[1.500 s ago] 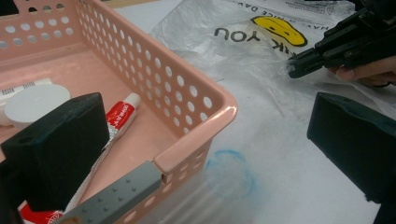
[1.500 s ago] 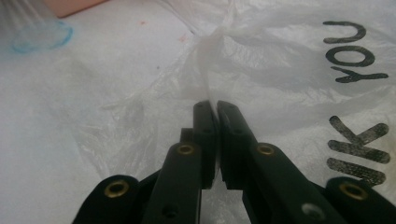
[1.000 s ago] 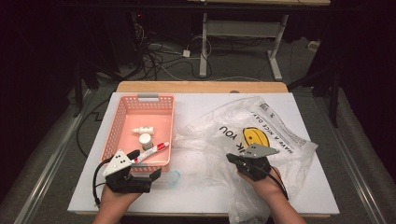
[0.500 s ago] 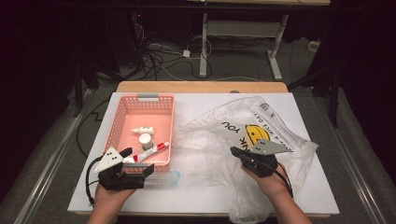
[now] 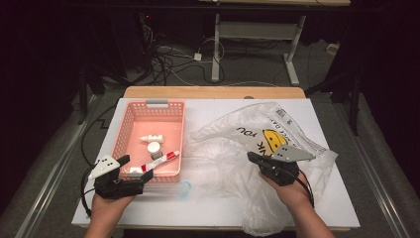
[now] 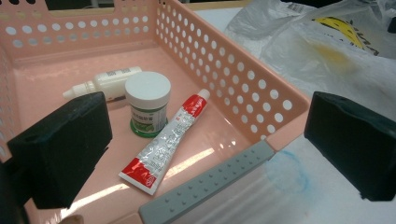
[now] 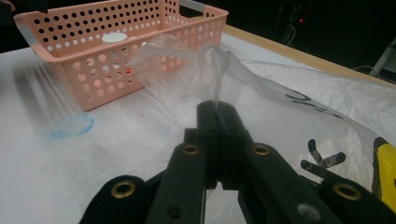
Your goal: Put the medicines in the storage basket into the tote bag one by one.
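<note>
A pink perforated basket (image 5: 121, 129) on the white table holds a red-and-white tube (image 6: 163, 142), a white-lidded jar (image 6: 148, 100) and a small white bottle (image 6: 109, 79). My left gripper (image 5: 136, 168) hovers at the basket's near corner, open wide, with nothing between its pads (image 6: 60, 149). The near rim and its grey handle (image 6: 210, 179) lie between the jaws in the left gripper view. A crumpled clear plastic bag (image 5: 233, 144) with a yellow smiley lies to the right of the basket. My right gripper (image 7: 217, 109) is shut on a fold of the bag's film and holds it lifted.
A faint blue ring mark (image 5: 184, 189) sits on the table by the basket's near right corner. A wooden strip (image 5: 213, 92) runs along the table's far edge. Cables and a desk frame lie on the dark floor beyond. The bag hangs over the table's near edge (image 5: 257, 223).
My left gripper has shifted to the left along the basket's near side. My right gripper has risen a little, pulling the bag's film up with it.
</note>
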